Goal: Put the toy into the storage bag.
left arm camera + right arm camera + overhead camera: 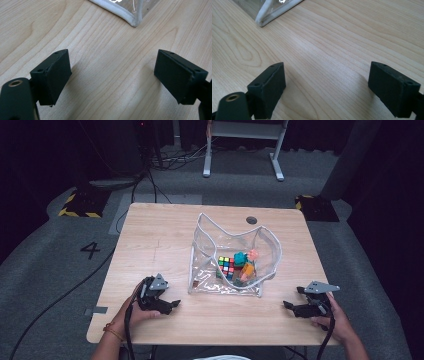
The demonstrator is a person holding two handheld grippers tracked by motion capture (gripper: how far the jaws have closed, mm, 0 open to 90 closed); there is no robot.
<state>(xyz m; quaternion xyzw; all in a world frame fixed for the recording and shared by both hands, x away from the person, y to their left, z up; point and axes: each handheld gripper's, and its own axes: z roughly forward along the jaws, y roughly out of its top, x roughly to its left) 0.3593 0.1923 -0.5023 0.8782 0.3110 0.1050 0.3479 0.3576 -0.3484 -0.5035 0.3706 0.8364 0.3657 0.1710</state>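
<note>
pouch (pixel 235 257) clear, table (pixel 165 235) centre; high view shows cube (pixel 226 266), maybe toys inside. left gripper (pixel 172 305) at 8 o'clock, right gripper (pixel 289 306) at 4, both wide; gripper views catch pouch corners.

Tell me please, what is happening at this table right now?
A person holds a gripper in each hand, and both rest low over the wooden table. The left gripper and right gripper are open and empty, on either side of a clear bag holding a puzzle cube and other colourful toys.
</note>
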